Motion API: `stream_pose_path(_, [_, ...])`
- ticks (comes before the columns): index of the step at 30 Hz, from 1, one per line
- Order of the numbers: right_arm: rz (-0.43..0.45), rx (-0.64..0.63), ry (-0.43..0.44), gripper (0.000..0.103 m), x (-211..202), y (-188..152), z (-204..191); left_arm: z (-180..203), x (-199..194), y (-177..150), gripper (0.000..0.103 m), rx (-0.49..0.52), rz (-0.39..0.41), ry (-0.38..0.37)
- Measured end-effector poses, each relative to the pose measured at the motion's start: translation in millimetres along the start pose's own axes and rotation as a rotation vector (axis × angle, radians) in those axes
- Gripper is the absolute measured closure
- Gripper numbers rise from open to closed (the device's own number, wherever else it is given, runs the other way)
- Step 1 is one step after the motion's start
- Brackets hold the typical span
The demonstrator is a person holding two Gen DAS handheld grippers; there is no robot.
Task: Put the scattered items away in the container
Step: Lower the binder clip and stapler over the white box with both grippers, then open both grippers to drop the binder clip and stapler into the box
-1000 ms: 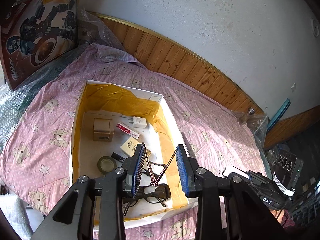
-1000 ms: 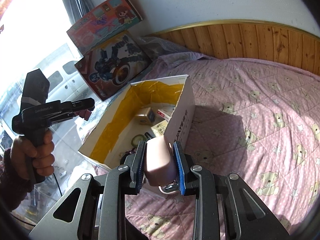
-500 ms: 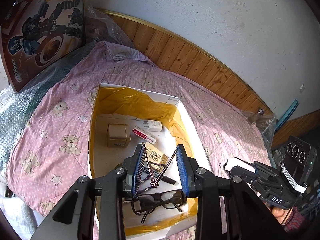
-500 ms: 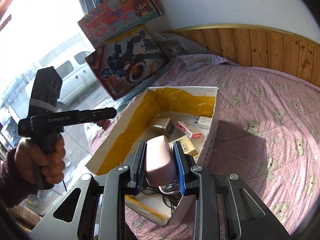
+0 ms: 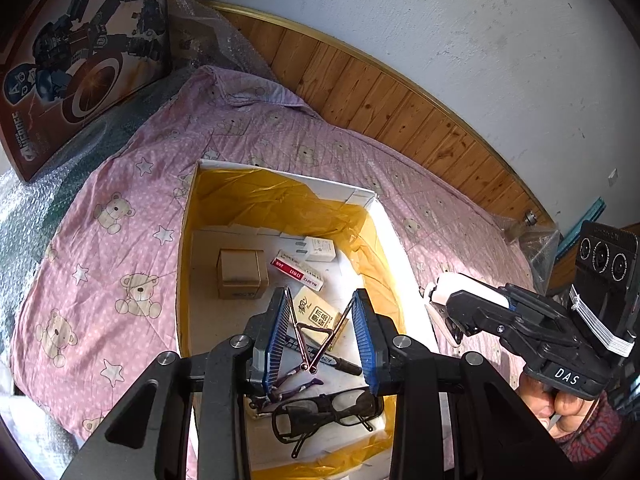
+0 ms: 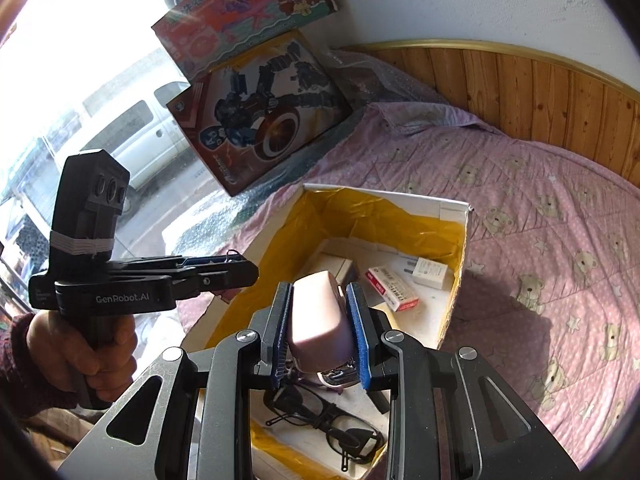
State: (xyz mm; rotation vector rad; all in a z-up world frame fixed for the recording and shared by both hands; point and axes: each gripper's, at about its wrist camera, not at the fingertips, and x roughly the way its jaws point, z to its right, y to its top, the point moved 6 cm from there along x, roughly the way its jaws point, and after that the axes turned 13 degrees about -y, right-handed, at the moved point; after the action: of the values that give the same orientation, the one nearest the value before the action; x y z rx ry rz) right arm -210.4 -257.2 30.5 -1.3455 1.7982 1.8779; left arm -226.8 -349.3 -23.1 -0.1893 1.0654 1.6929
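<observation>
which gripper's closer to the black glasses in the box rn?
Left, probably. The left gripper hangs over the box's near end above the black glasses; the right gripper sits past the box's right wall.

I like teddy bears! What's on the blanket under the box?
The blanket is pink with white dots, teddy bears and stars, clearest in the right wrist view.

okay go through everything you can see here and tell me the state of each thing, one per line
Left gripper: jaws closed on a thin metal folding item, above the box.
Right gripper: jaws closed on a pink stapler, over the box.
Box: open-topped, yellow-lined, on the pink quilt.
Glasses: in the box, arms folded.
Small brown carton: in the box, closed.
Red-and-white staples box: lying flat in the box.
White charger: lying in the box.
Black marker: lying in the box.
</observation>
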Motion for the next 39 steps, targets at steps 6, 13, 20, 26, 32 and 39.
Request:
stream_pose_path(6, [-0.064,-0.024,-0.005,0.075,27,17,2,-8,21,-7,0.070,-0.039,-0.075,-0.013])
stream_pose_path(13, [-0.145,-0.109,-0.023,0.075,67,33,-7,-14,34,-8,0.070,-0.063,-0.113,-0.013])
stream_pose_path(20, [-0.220,-0.213,-0.033,0.075,110,44,-18,-30,39,-9,0.070,-0.111,-0.137,-0.004])
stream_pose_path(26, [-0.253,-0.313,-0.026,0.075,142,48,-34,-39,47,-8,0.070,-0.153,-0.151,-0.010])
stream_pose_path(32, [-0.268,-0.389,-0.007,0.075,169,55,-48,-45,56,-4,0.070,-0.195,-0.161,0.002])
stream_pose_path(39, [-0.282,-0.455,-0.003,0.074,196,56,-53,-59,60,3,0.069,-0.258,-0.151,0.016])
